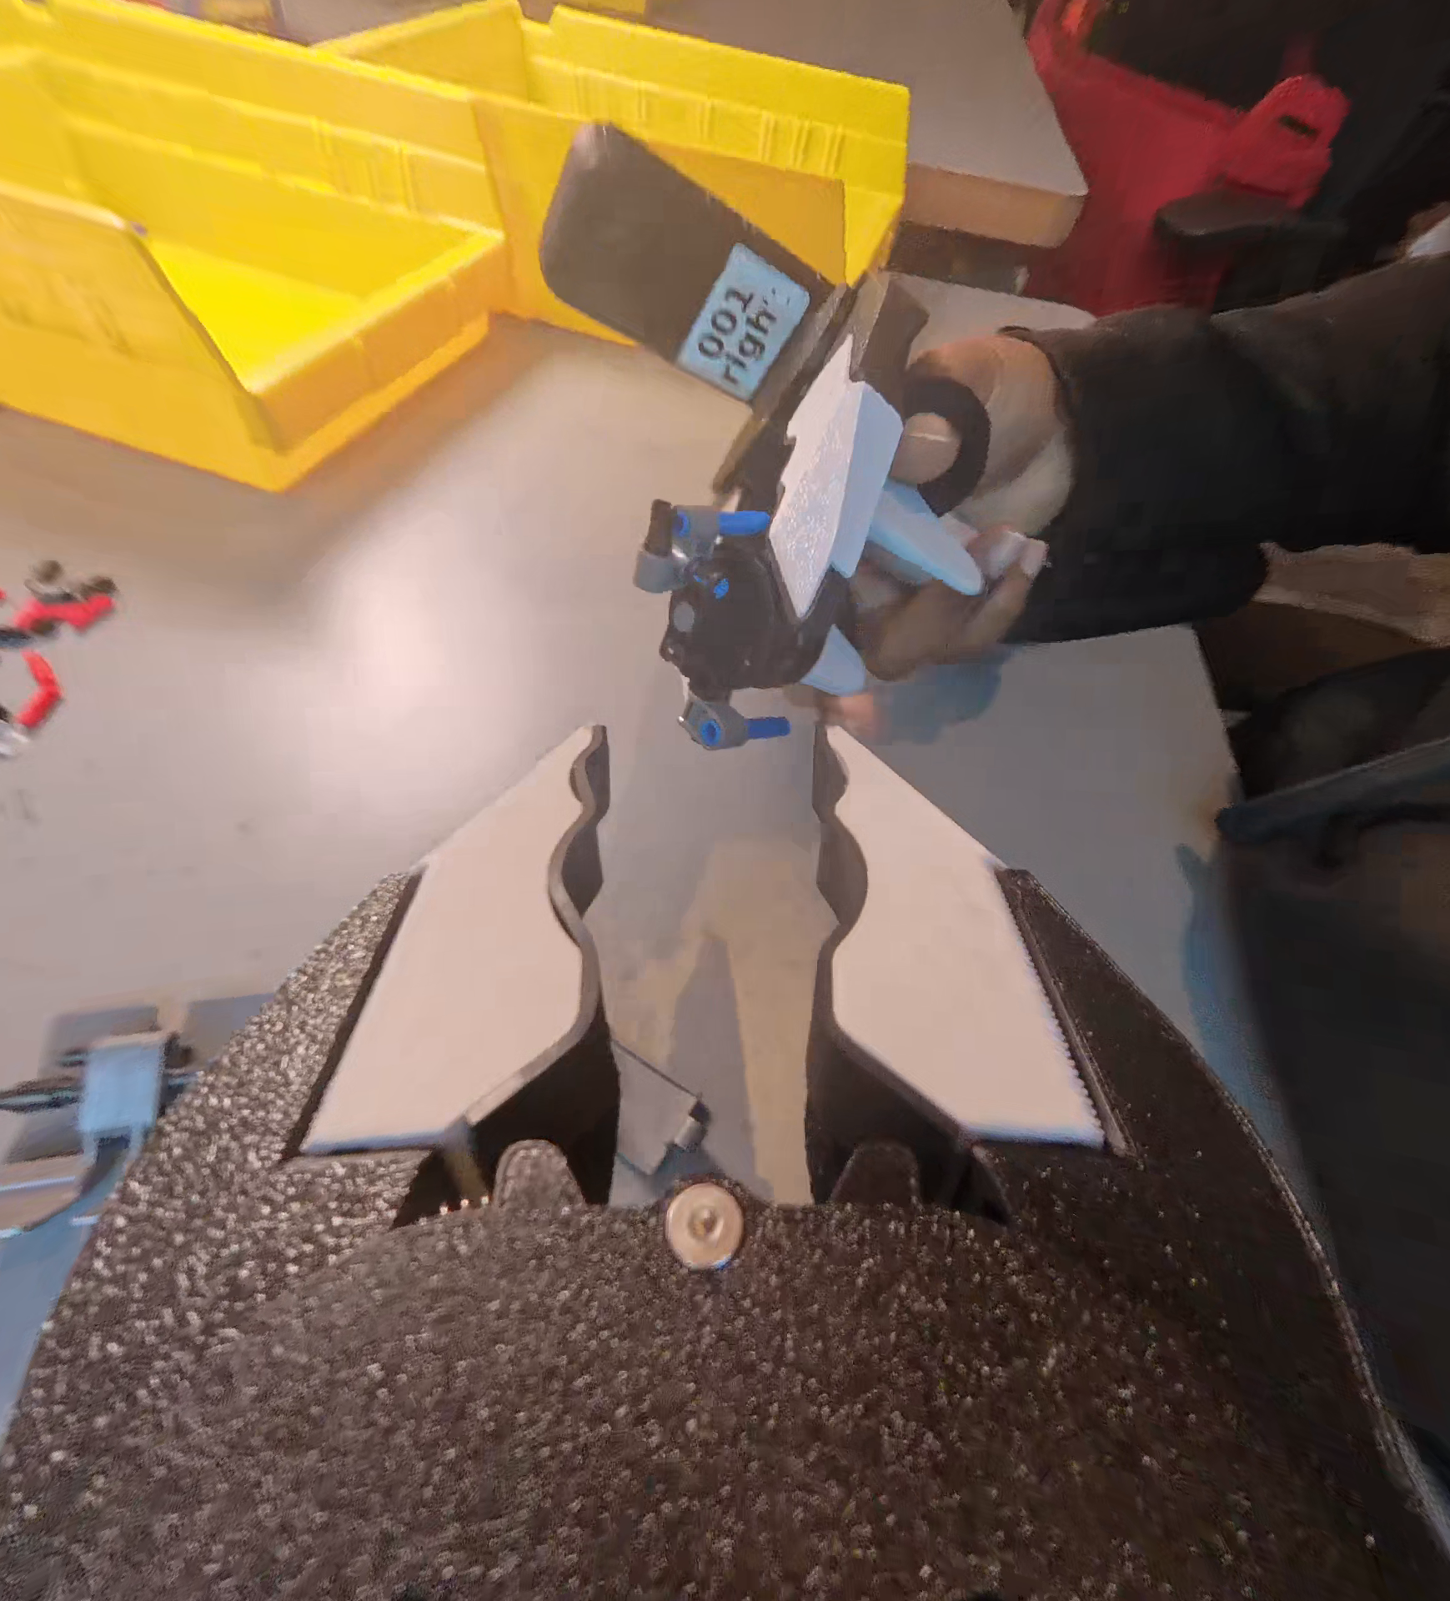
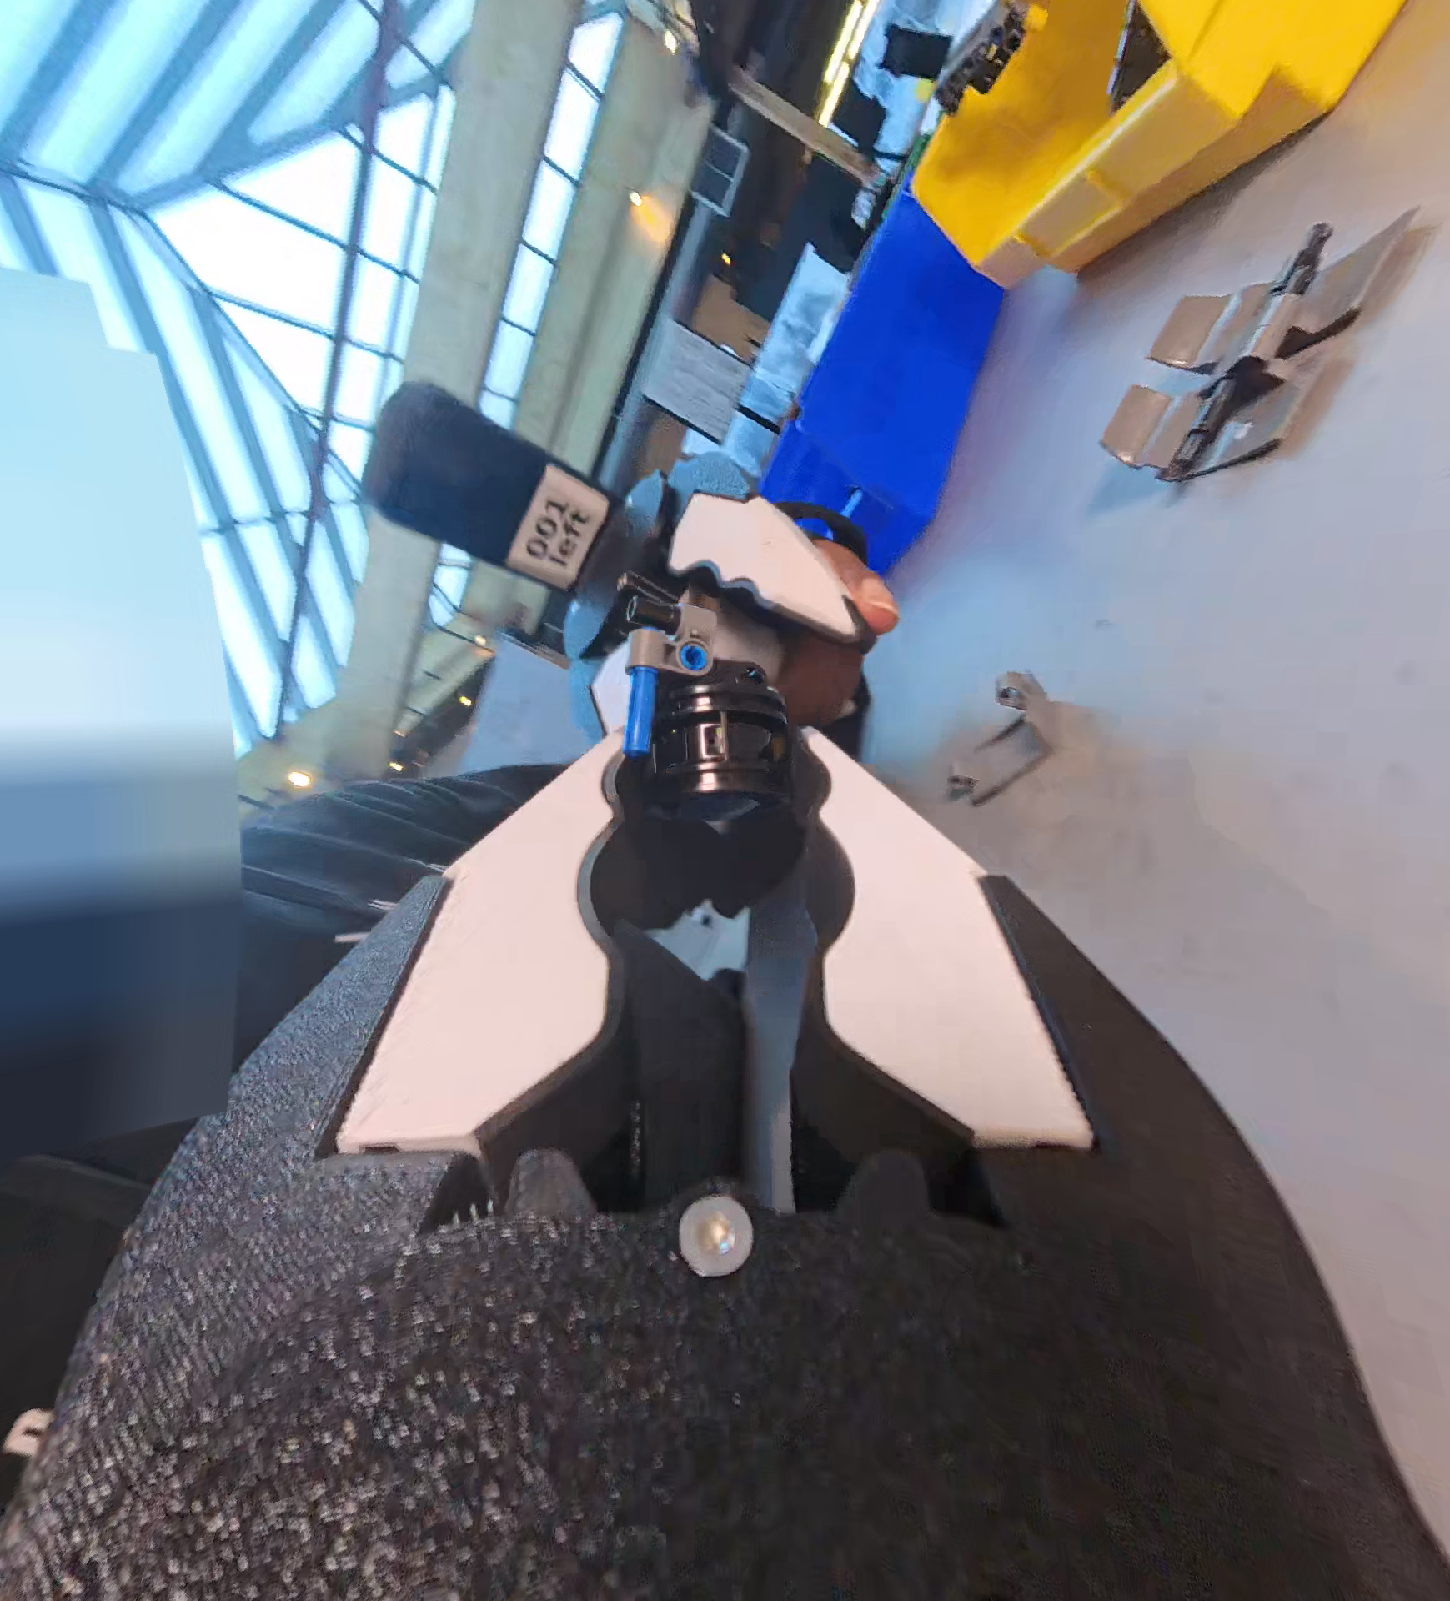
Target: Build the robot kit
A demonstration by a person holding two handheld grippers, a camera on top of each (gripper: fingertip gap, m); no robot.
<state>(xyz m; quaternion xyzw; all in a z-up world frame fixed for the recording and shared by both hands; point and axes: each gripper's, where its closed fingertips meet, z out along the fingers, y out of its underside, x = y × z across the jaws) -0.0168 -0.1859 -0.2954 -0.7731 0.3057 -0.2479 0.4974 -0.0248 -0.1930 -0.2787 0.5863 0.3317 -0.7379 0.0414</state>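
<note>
Grey table (image 1: 357,693), yellow bins (image 1: 271,260) behind

Bins (image 1: 210,286) behind loose small parts (image 1: 2,658) on table (image 1: 375,606)

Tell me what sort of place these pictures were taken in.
Probably a workshop or lab bench in a large glass-roofed hall: yellow parts bins on a grey table, loose small toy-brick parts, and tall windows behind.

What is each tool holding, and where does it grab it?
The right tool grips a small black toy assembly by its round ribbed body. The left tool holds nothing.
</note>
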